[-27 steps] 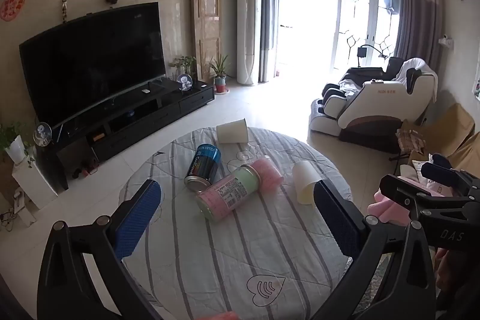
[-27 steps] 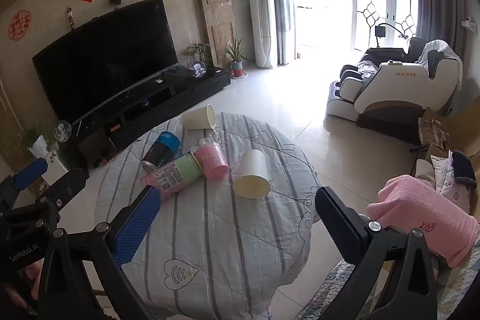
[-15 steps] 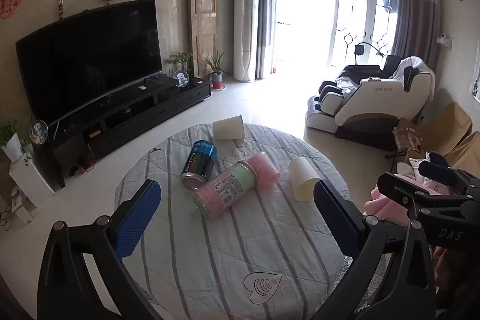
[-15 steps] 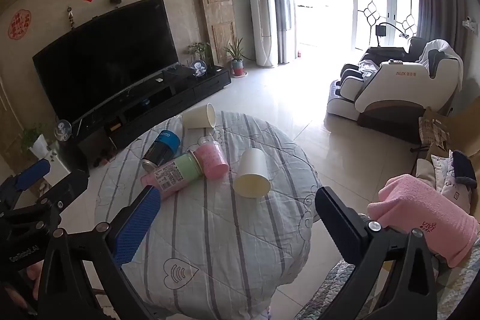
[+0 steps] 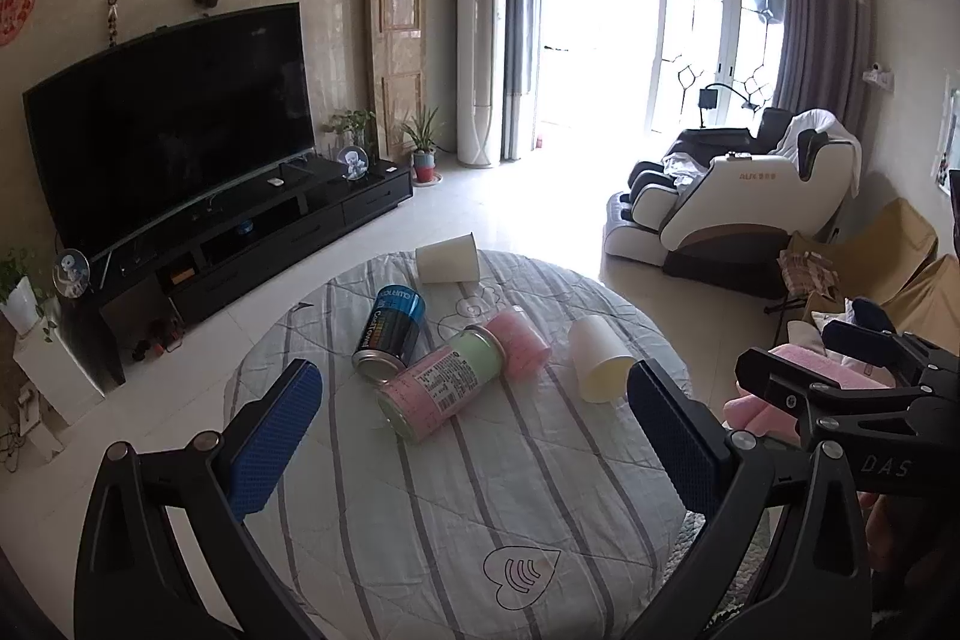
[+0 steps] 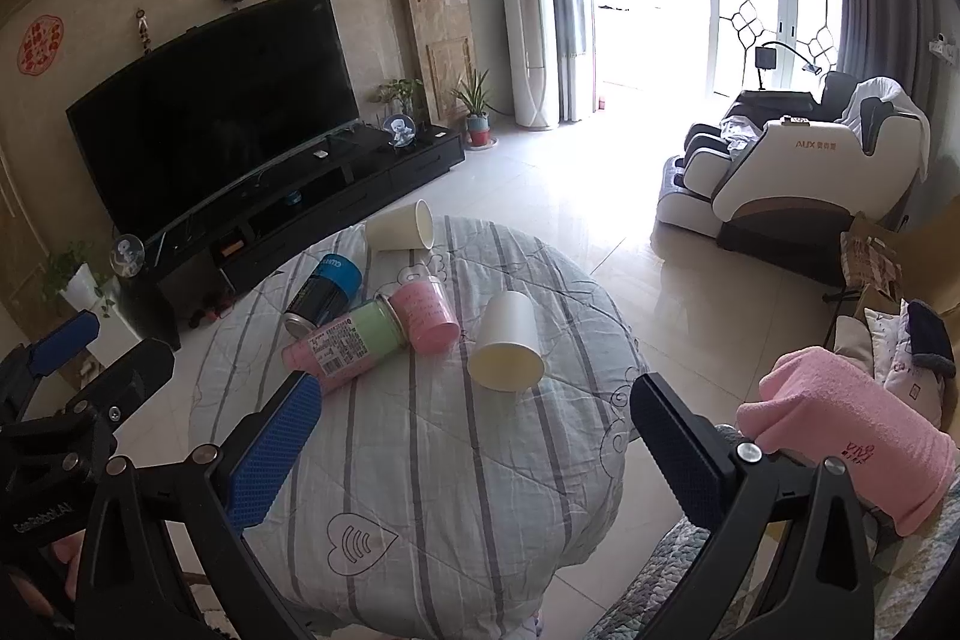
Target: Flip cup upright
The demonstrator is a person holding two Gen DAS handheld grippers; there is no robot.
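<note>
A round table with a striped grey cloth holds several tipped-over items. A cream paper cup lies on its side at the right, mouth toward me. A second cream cup lies at the far edge. A pink cup lies on its side in the middle. My left gripper is open and empty above the near part of the table. My right gripper is open and empty, also short of the cups.
A pink-and-green can and a dark blue can lie beside the pink cup. A TV stand is beyond the table, a massage chair at the right. A pink towel lies near my right gripper.
Both views have shifted slightly; the table items sit a little differently in frame. Both grippers stay open and nothing on the table has moved.
</note>
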